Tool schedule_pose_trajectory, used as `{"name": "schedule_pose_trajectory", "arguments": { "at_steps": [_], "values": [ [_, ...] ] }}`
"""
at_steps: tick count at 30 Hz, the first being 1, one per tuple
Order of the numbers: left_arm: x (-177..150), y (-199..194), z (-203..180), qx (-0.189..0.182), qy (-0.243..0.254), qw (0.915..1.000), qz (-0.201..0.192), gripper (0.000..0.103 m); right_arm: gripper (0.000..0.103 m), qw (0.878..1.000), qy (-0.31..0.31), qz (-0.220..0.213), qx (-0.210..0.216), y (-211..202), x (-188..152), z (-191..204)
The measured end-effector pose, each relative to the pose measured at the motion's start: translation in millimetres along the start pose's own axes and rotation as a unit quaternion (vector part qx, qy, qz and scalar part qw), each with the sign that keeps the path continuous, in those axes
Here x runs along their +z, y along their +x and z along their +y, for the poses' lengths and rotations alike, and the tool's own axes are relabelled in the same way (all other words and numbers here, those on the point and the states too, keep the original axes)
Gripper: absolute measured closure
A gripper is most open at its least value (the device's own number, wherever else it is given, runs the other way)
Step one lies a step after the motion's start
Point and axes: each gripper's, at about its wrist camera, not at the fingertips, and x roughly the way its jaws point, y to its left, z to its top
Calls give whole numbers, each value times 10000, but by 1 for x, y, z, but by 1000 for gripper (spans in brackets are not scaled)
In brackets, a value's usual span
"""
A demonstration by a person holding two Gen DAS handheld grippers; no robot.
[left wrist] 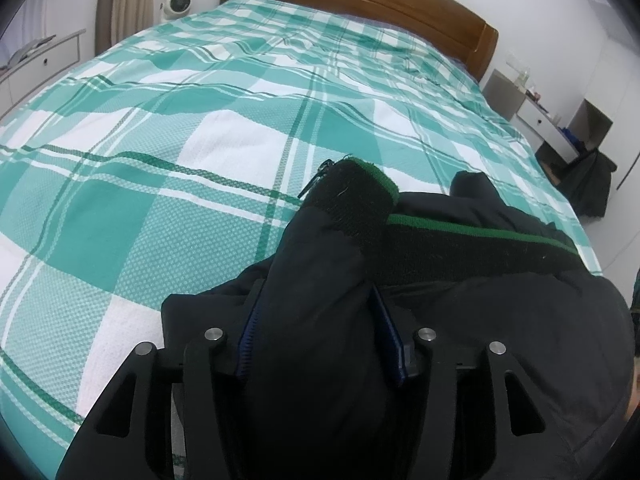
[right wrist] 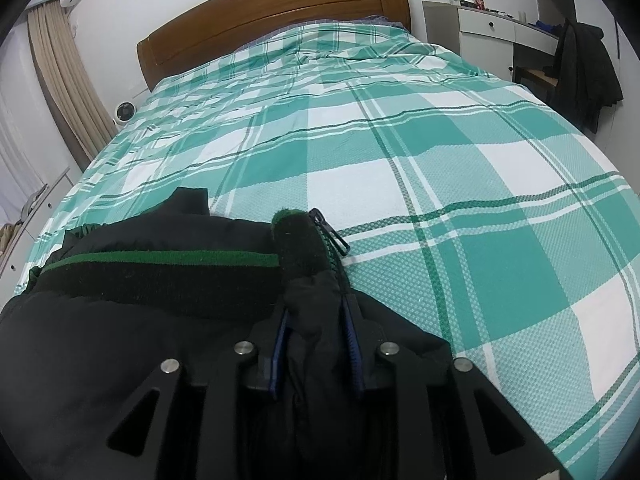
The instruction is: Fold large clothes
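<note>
A black padded jacket [left wrist: 500,320] with a black knit band edged in green [left wrist: 480,234] lies at the near end of the bed. My left gripper [left wrist: 316,320] is shut on the jacket's front edge by the band's end, where a zipper pull [left wrist: 316,180] sticks out. In the right wrist view the same jacket [right wrist: 100,340] spreads to the left. My right gripper [right wrist: 316,332] is shut on the jacket's other front edge, just below the zipper pull [right wrist: 332,232] and the green-edged band [right wrist: 160,258].
The bed carries a green and white checked cover [left wrist: 200,140] [right wrist: 460,160] and a wooden headboard [right wrist: 260,12]. A small white fan [left wrist: 178,2] stands at one side. A white desk [right wrist: 500,28] and a chair draped in dark clothes [right wrist: 584,68] stand at the other.
</note>
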Motion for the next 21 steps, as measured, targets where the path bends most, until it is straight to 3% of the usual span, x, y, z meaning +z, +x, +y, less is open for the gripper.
{"name": "schedule_pose_trajectory", "arguments": {
  "at_steps": [7, 21],
  "values": [
    [1, 1, 7, -220, -161, 9996, 44, 46, 75, 10000, 47, -21, 15, -1, 0, -1],
    [1, 1, 7, -230, -178, 9996, 57, 44, 75, 10000, 63, -34, 33, -1, 0, -2]
  ]
}}
